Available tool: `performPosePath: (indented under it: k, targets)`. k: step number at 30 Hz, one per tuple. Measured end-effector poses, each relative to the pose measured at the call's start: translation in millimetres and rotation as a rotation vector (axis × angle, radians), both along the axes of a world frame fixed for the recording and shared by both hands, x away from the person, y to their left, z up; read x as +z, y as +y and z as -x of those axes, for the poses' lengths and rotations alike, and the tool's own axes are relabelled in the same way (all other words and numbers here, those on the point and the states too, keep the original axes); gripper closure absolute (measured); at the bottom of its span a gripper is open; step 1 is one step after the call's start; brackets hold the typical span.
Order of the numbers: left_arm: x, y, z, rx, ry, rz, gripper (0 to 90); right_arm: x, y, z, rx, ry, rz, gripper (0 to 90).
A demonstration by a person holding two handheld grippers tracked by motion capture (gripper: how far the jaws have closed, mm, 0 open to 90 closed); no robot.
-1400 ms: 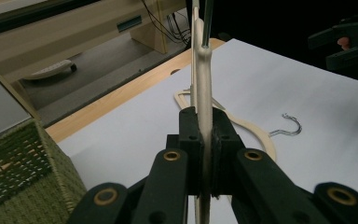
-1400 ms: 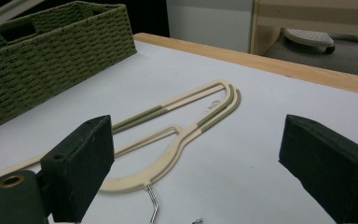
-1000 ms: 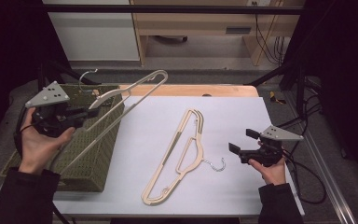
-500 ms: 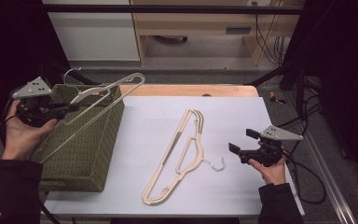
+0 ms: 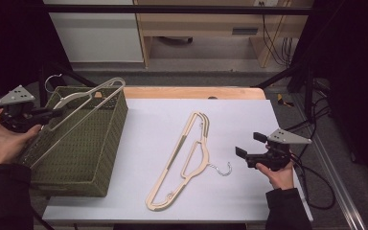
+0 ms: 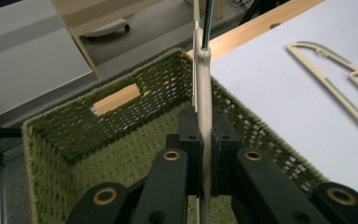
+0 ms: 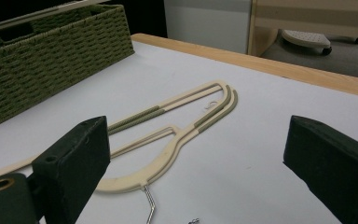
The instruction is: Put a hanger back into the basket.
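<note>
My left gripper (image 5: 52, 114) is shut on the neck of a beige hanger (image 5: 88, 103), which slants over the green woven basket (image 5: 100, 158). In the left gripper view the jaws pinch the hanger (image 6: 204, 74) edge-on above the basket's inside (image 6: 74, 140). Two more beige hangers (image 5: 187, 153) lie overlapped in the middle of the white table, one with its metal hook (image 5: 223, 170) pointing right. My right gripper (image 5: 250, 144) stands open just right of that hook, and in its own view the hangers (image 7: 182, 135) lie ahead of its wide-spread jaws.
The basket (image 7: 51, 56) stands at the table's left edge. A wooden strip (image 5: 191, 92) runs along the far edge of the white table top (image 5: 249, 115). Cables (image 5: 311, 187) trail from the right gripper off the table's right side.
My left hand has carried the held hanger leftward and lower, so it now slants over the basket. The right gripper and the table hangers have not moved.
</note>
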State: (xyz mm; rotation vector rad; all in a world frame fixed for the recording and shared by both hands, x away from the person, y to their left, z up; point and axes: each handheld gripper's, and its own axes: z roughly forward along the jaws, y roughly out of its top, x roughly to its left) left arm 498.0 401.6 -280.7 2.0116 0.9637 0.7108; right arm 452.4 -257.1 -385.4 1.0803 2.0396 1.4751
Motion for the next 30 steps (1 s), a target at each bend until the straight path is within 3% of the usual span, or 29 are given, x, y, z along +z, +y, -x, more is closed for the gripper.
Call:
performPosePath:
  k: [7, 13, 21, 25, 30]
  targets:
    - [-14.7, 9.5, -4.0, 0.021, 0.020, -0.032, 85.6, -0.3, 0.5, -0.2, -0.001, 0.000, 0.003, 7.4]
    - [-37.4, 12.6, -5.2, 0.030, 0.053, -0.050, 85.6, -0.6, 0.8, -0.2, -0.002, 0.003, 0.007, 7.4]
    - [-79.5, 0.1, -4.6, 0.031, 0.092, -0.072, 85.3, -1.2, 1.6, -0.5, 0.001, 0.005, 0.009, 7.2]
    - [-92.6, -8.7, -1.8, 0.032, 0.098, -0.094, 84.0, -1.6, 2.4, -0.6, 0.003, 0.007, 0.011, 7.1]
    - [-105.2, -10.4, -0.3, 0.042, 0.141, -0.116, 82.3, -1.7, 2.6, -0.4, 0.005, 0.006, 0.011, 7.2]
